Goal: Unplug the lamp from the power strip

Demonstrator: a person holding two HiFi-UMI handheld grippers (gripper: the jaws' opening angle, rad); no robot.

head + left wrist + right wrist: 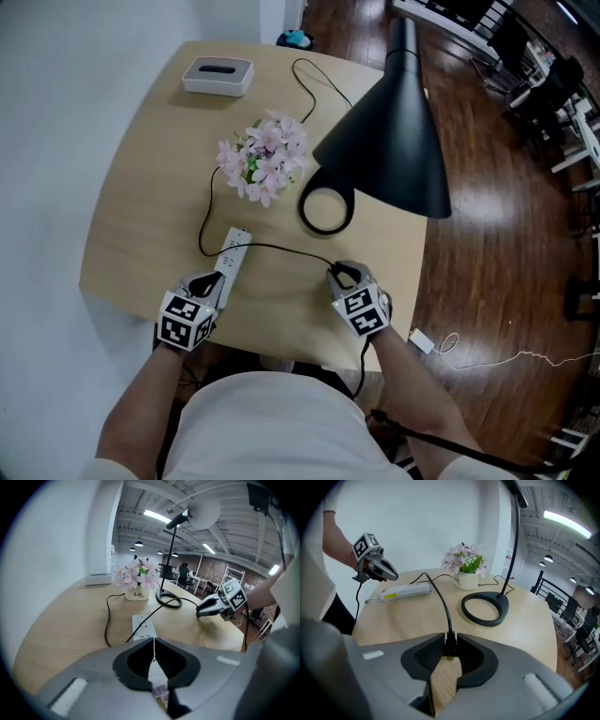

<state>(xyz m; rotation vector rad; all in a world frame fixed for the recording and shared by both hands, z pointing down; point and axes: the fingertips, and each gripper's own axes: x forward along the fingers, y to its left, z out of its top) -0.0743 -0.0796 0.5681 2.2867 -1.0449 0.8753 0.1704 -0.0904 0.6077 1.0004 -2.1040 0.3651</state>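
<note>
Plug (450,645) looks out of the strip (235,251) already. Right gripper (343,275) has its fingers clamped on the plug body, a bit of metal prong shows under them, and the cord (291,249) leads away from the tips. The plug is near the front edge of the bench (141,169), well apart from the strip. Left gripper (210,283) has its fingers together with nothing between them that I can see. Its tips are over the near end of the strip, which lies right beneath. Touching or just above, can't tell.

I judge the task about done, with only tidy-up left. To do it well I'd press the left tips down on the strip so it doesn't slide. The cord lies across the strip's far end, so a tug from the right could drag it. I'd move the plug slowly away from the strip, lay it on bare bench, then open the fingers. No hard pulling: the cord loops round behind the flower pot (265,161) toward the lamp (389,141), and a yank could tip the pot.

Counts: one lamp, one strip, one plug, one lamp cord, one flower pot, one white box (217,75) on the far side, one small teal thing (295,39) at the far edge (can't tell what), two grippers
</note>
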